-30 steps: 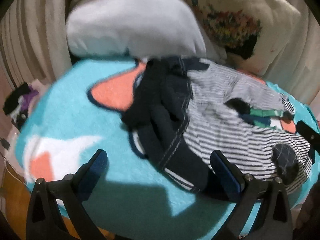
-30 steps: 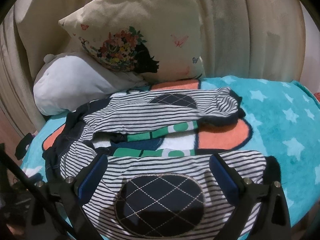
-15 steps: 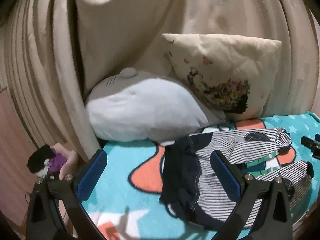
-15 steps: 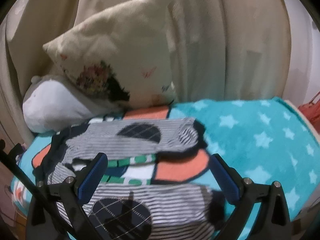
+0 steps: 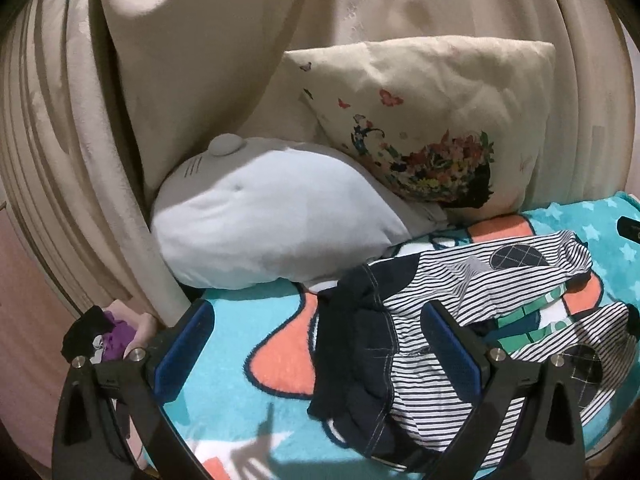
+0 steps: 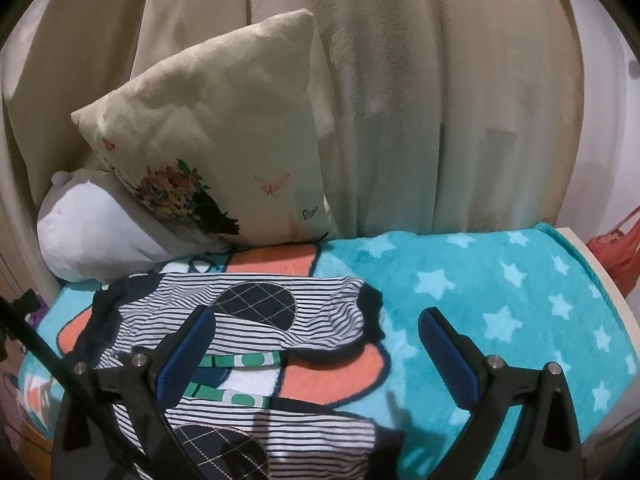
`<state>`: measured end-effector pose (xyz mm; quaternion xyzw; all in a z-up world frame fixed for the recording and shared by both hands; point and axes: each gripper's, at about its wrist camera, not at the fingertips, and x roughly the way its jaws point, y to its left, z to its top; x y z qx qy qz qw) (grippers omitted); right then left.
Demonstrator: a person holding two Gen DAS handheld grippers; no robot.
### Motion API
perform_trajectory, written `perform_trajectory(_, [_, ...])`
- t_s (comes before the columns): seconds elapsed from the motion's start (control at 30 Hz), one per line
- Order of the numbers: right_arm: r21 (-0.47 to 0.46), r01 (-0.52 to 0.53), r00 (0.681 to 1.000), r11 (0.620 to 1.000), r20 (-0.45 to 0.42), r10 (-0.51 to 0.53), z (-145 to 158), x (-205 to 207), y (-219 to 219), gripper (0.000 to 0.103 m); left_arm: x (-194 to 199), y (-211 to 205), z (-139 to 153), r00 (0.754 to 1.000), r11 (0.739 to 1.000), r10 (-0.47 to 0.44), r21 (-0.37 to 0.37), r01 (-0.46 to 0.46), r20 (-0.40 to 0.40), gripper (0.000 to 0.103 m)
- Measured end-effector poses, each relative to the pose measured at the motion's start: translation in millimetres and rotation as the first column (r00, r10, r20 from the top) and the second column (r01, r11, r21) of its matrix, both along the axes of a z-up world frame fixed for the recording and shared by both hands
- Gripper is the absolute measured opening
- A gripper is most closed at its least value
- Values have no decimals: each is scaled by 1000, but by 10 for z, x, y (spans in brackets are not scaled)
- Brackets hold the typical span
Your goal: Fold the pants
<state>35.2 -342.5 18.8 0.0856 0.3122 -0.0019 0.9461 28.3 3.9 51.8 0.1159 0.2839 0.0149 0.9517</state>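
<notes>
Small striped navy-and-white pants point(image 5: 472, 300) with dark quilted knee patches lie spread on a turquoise blanket point(image 5: 240, 320), waistband bunched at the left, two legs running right. My left gripper point(image 5: 320, 344) is open and empty, raised above the waistband end. In the right wrist view the pants point(image 6: 280, 312) lie with legs apart, one far, one near. My right gripper point(image 6: 316, 352) is open and empty, raised over the leg ends and the blanket point(image 6: 500, 300).
A grey plush pillow point(image 5: 272, 220) and a cream floral cushion point(image 5: 432, 128) lean against beige curtains point(image 6: 420, 100) at the back. Purple and black items point(image 5: 108, 336) lie off the left edge. A red item point(image 6: 616, 248) sits beyond the right edge.
Both grippers have lifted up and pulled back from the pants, so more of the curtain and pillows shows. The pants stay spread on the blanket.
</notes>
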Motion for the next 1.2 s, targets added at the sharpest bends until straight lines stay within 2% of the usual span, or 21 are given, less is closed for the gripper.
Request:
perform_trajectory(0.3, [-22, -19, 999, 1000, -46, 18, -109, 284, -65, 103, 276, -73, -109, 997, 999, -38, -7, 38, -68, 103])
perform_trajectory(0.47, [-36, -61, 996, 997, -70, 59, -124, 481, -98, 103, 537, -125, -161, 990, 995, -102, -14, 101, -93, 103])
perform_trajectory(0.7, [-59, -163, 983, 985, -96, 157, -194, 846, -147, 103, 1109, -184, -348, 950, 964, -254, -126, 233, -181, 101])
perform_trajectory(0.83, [-47, -209, 969, 977, -142, 201, -350, 1070, -175, 103, 1386, -340, -542, 914, 946, -317, -152, 286, -253, 77])
perform_trajectory(0.9, [-38, -211, 964, 977, -171, 202, -456, 1190, -205, 102, 1532, -436, -659, 889, 936, -348, -168, 310, -298, 65])
perform_trajectory(0.97, [-24, -218, 957, 976, -203, 208, -568, 1312, -224, 102, 1667, -548, -786, 857, 923, -383, -177, 341, -344, 48])
perform_trajectory(1.2, [51, -236, 929, 970, -280, 241, -878, 1667, -271, 99, 1960, -835, -1055, 798, 893, -443, -126, 432, -408, 47])
